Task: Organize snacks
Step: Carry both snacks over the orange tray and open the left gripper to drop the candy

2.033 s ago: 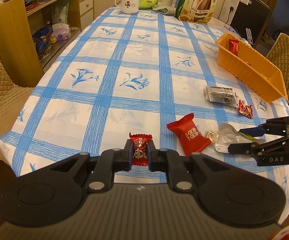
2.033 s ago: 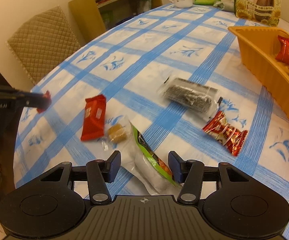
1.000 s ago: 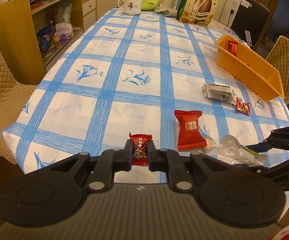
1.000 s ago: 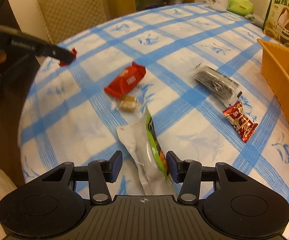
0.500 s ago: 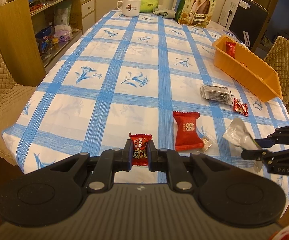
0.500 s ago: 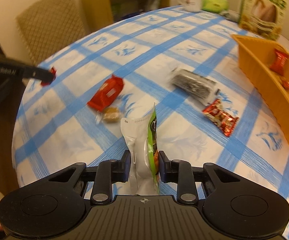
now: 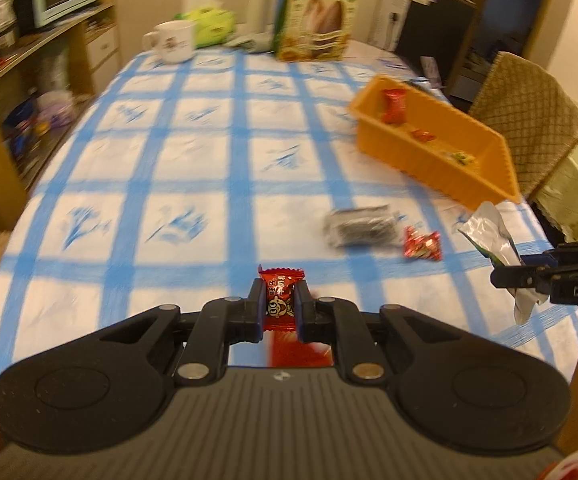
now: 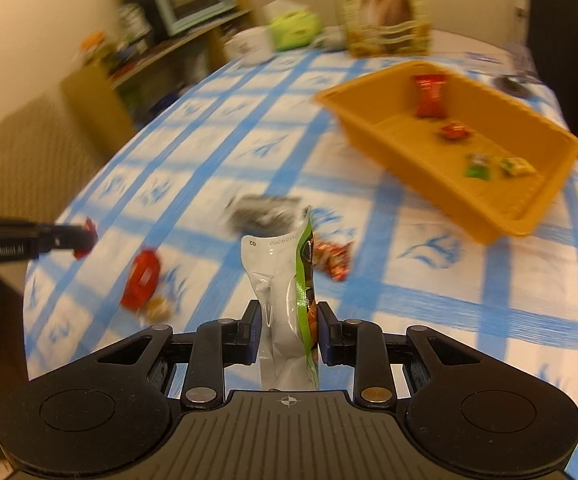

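The orange bin sits on the bench toward its far right side, its long axis running away and leftward from the near right corner; a few small sweets already lie in it. From both grippers it lies ahead and to the right, and that bearing is what the coming move turns on. The right gripper looks the nearer of the two, with the bin's near end just ahead-right of it, while the left gripper is well apart from it, with the dark packet and a red foil sweet on the bench between. The right fingers have just been closing and now press on a silver-and-green pouch, which stands upright between them, its long axis pointing up and forward, clear of the bench. The left fingers are closed as far as they go on a small red candy, also held clear. My judgement: both loads need carrying rightward over the bin's near wall, the right first.
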Demonstrator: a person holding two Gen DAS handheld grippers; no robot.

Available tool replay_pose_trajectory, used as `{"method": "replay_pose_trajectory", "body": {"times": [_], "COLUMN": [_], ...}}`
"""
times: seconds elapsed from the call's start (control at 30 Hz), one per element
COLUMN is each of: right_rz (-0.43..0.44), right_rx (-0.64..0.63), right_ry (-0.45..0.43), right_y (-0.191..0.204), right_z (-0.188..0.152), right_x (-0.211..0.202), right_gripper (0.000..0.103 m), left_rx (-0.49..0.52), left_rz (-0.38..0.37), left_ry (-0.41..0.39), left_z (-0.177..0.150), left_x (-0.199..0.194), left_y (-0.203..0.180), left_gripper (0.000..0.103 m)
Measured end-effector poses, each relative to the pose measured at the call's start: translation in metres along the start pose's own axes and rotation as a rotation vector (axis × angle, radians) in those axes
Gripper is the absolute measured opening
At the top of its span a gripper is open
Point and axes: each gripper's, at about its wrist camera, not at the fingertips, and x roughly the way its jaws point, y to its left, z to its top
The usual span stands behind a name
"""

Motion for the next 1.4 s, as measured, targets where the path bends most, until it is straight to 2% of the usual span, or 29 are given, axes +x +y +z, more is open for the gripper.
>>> {"method": "replay_pose_trajectory", "body": {"times": [0.3,0.63,0.8,1.0,1.4], "right_rz": [-0.054,-0.142,-0.198,-0.251,-0.306], "right_rx": [0.151,0.241,0.287,0.355,0.448], "right_ry": [-0.103,-0.211,-0.245,-0.246,-0.195], "right_y": [-0.040,-0.080,-0.103,-0.128,-0.154], "right_z": [0.030,0.076,0.094,0.110,0.115], "right_x": [-0.026,-0.038,-0.035,-0.022,0.013], "right_gripper": [0.029,0.029,0.029,0.029,0.029], "left_rx": [0.158,0.295,0.330,0.348,0.361], "left_rz": [-0.128,-0.238,-0.259,-0.260,-0.231], "left_ry": [-0.038,-0.104,-0.112,-0.096,-0.003], "left_z": [0.065,0.141,0.172,0.196,0.211], "left_x": [0.040,0.082,0.105,0.134,0.194], "left_y": [-0.055,-0.117,-0.140,-0.155,-0.167], "left_gripper": [0.013,0.013,0.013,0.013,0.013]}}
